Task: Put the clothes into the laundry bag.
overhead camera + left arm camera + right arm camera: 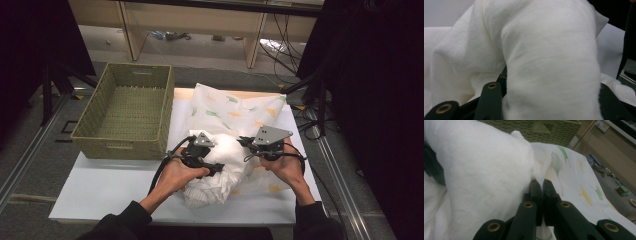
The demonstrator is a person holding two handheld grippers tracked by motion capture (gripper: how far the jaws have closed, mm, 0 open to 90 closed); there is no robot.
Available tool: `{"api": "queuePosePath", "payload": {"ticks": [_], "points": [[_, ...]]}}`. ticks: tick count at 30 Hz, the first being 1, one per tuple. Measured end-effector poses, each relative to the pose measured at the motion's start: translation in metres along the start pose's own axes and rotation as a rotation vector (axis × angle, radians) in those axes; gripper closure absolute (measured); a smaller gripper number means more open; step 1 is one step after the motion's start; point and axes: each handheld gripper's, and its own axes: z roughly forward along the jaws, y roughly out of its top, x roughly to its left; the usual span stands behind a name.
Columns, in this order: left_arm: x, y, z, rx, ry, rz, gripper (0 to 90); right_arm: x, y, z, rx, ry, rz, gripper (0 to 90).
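Note:
A white pillow [220, 172] lies bunched at the middle of the table, its far end inside a white pillowcase [235, 110] printed with green and yellow leaves. My left gripper [216, 167] comes in from the left and is shut on the pillow. In the left gripper view a thick fold of the pillow [549, 62] bulges between the jaws of that gripper [549, 100]. My right gripper [248, 143] sits at the pillow's right side. In the right gripper view its jaws [540, 183] are shut on the pillowcase [574, 177] edge, beside the pillow [479, 170].
A woven green basket [120, 147] stands open on the table's far left, also seen in the right gripper view [536, 130]. The white table top [110, 185] has bare room at front left. Dark curtains flank both sides, and cables lie on the floor beyond.

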Motion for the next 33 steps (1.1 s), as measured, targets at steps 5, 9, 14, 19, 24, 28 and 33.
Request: {"api": "queuePosePath", "payload": {"ticks": [5,9,14,19,24,28,33], "points": [[0.006,-0.009,0.037,0.055,-0.016,-0.06,49.2,0.001,-0.002,0.002,0.016,0.014,0.012,90.0],[-0.001,0.0,0.044,0.032,0.027,-0.045,45.2,0.002,0.0,0.0,-0.007,0.024,0.014,90.0],[0.006,-0.003,0.054,-0.008,0.048,-0.111,32.1,0.005,0.001,0.002,0.002,0.032,-0.01,90.0],[0.001,-0.005,0.044,-0.005,0.043,-0.091,18.4,0.003,-0.004,0.002,0.021,0.025,-0.011,90.0],[-0.002,-0.007,0.013,-0.022,0.031,-0.052,16.9,-0.001,-0.006,0.0,0.015,0.012,-0.011,90.0],[-0.004,-0.011,-0.006,-0.021,0.028,-0.04,17.6,0.0,-0.007,0.0,0.02,0.006,-0.003,90.0],[0.001,-0.022,-0.02,-0.028,0.032,-0.06,16.3,-0.001,-0.006,-0.001,0.015,0.006,-0.016,90.0]]}}
